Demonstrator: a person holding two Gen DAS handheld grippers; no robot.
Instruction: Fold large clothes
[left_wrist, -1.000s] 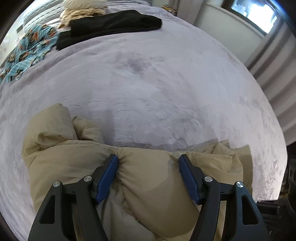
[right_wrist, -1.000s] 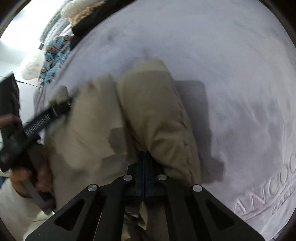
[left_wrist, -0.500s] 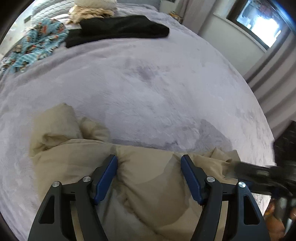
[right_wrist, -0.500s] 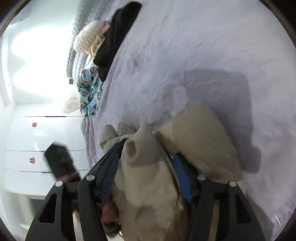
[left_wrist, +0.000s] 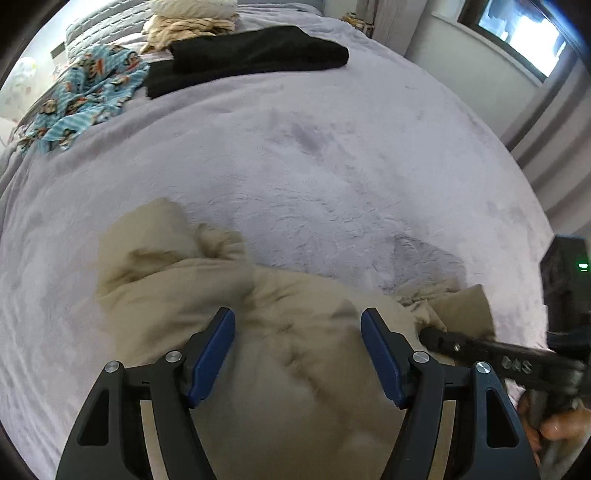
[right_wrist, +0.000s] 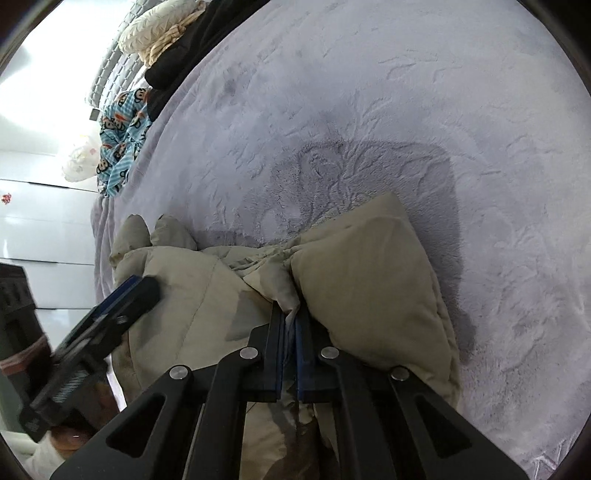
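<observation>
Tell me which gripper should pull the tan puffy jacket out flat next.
Right. The right gripper is already shut on a pinch of the tan jacket, so it can likely pull at once. The left gripper is open, its fingers only straddling the fabric.

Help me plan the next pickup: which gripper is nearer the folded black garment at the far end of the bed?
Neither clearly. The left gripper, open, and the right gripper, shut on the beige puffer jacket, both sit far from the black garment.

Lavender plush bed cover, bright window at right, white drawers opposite.
</observation>
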